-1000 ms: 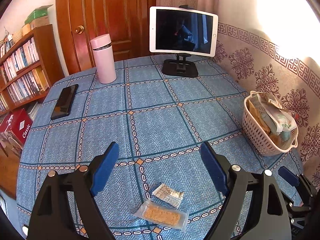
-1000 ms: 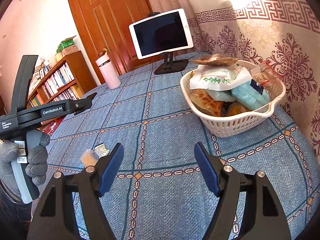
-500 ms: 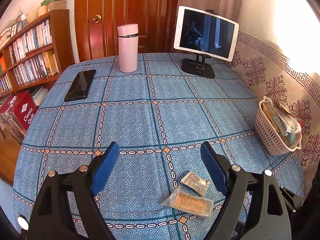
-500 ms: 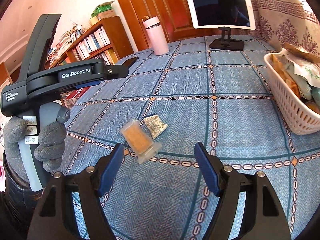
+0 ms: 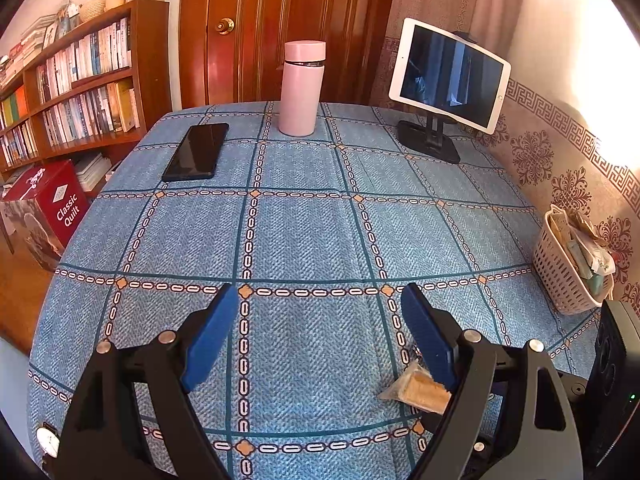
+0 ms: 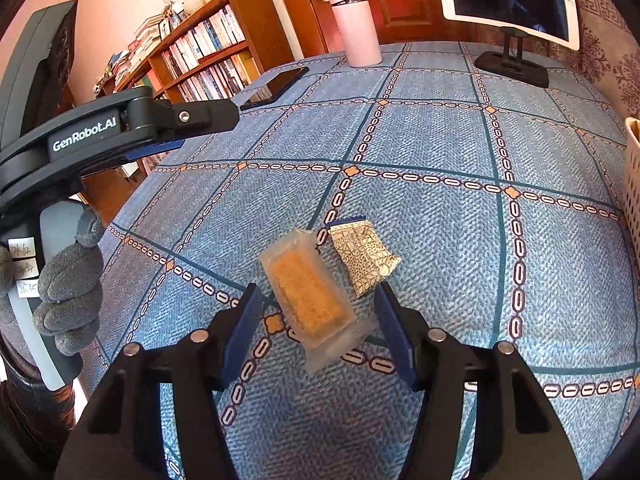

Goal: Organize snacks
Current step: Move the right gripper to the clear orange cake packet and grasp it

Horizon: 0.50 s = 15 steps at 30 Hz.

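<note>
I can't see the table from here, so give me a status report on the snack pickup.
Right gripper closing around clear-wrapped biscuit, pads not yet touching. Left gripper open, empty. Patterned packet beside the biscuit, crowding the right finger.

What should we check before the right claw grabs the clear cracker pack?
1. Cracker pack between the closing right gripper jaws: ok.
2. Pads pressing on it: not ok, gaps on both sides.
3. Patterned packet outside the jaws: cannot tell, it lies close by the right finger.
4. Left gripper out of the way: ok, open and empty.
5. Basket has room: cannot tell, it looks full.
</note>
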### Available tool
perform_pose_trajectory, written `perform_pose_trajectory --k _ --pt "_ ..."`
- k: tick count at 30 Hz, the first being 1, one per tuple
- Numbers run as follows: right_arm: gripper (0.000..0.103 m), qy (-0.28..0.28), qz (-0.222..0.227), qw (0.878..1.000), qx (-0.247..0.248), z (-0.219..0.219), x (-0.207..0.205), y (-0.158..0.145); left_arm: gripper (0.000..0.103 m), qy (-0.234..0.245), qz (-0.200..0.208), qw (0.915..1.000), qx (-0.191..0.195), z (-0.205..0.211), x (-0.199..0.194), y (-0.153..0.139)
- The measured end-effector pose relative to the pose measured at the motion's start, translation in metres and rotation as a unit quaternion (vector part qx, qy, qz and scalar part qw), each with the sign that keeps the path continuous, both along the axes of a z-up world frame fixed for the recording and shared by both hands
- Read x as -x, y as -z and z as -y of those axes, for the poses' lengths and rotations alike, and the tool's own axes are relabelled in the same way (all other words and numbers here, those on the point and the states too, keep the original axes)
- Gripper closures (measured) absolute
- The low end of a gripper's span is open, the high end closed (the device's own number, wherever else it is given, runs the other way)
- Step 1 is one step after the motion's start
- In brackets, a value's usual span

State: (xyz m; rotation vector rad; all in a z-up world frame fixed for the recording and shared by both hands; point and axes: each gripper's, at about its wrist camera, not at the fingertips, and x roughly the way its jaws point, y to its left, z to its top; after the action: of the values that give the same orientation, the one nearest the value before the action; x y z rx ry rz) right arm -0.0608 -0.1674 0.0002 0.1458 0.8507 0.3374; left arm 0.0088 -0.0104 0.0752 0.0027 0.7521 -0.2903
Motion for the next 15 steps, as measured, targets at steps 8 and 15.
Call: perform_pose_trajectory --k 8,15 --pt "0.047 -0.027 -0.01 0.999 0.025 -0.014 0.009 -0.002 0.018 -0.005 -0.006 0.9999 0.008 -0.01 -0.005 0.006" --pt "0.048 -0.026 -0.006 0.997 0.07 -0.029 -0.006 -0.002 0.018 -0.006 -0.006 0.9999 0.01 -0.012 -0.004 0.006"
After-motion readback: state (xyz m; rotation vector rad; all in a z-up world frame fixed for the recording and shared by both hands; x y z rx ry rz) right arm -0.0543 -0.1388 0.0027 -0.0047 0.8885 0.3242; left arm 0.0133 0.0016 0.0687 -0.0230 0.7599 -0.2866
